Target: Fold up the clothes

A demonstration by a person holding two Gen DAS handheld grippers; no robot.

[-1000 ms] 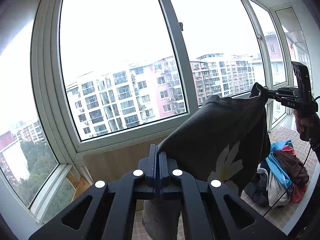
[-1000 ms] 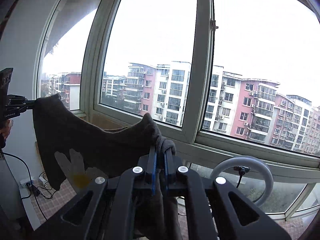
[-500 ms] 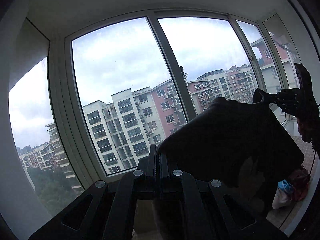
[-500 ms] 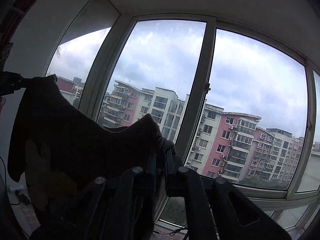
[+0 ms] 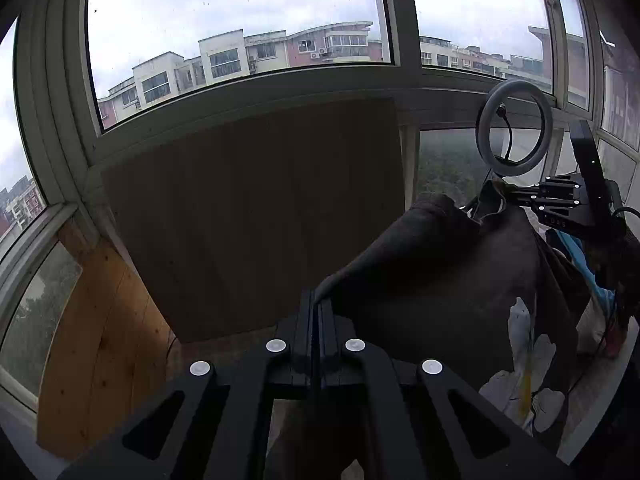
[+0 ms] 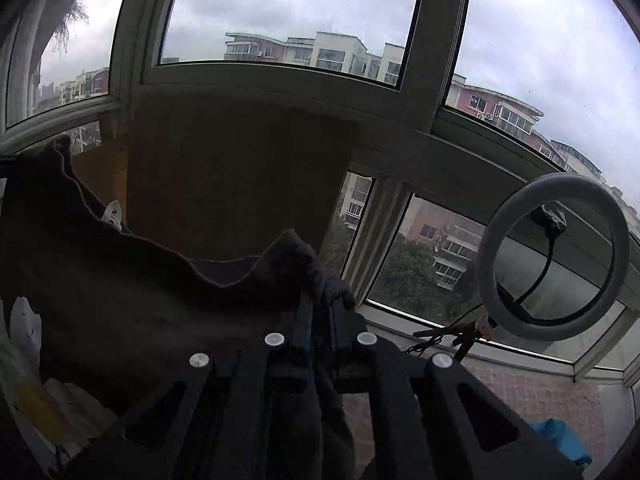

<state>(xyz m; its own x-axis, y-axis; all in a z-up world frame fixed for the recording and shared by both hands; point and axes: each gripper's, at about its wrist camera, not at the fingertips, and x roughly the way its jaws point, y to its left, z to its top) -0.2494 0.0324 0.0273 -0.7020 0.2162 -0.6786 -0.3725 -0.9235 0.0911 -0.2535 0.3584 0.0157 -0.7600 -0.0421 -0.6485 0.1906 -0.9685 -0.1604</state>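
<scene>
A dark grey garment (image 5: 440, 280) with a white flower print (image 5: 524, 344) hangs stretched between my two grippers. In the left wrist view, my left gripper (image 5: 316, 308) is shut on one upper corner of it. My right gripper (image 5: 516, 196) shows at the far right of that view, pinching the opposite corner. In the right wrist view, the right gripper (image 6: 320, 304) is shut on a bunched corner of the garment (image 6: 140, 292), which sags away to the left. A white label (image 6: 114, 214) peeks out at its top edge.
A brown wooden board (image 5: 256, 216) fills the space below the window frame (image 5: 248, 80) ahead. A white ring light (image 6: 552, 256) stands on the right by the glass. Other clothes, one blue (image 5: 580, 256), lie behind the right gripper. A blue cloth (image 6: 560, 436) lies on the tiled floor.
Both views have swung down from the sky and buildings toward the wooden board. The garment has come down with the grippers, still held at both corners.
</scene>
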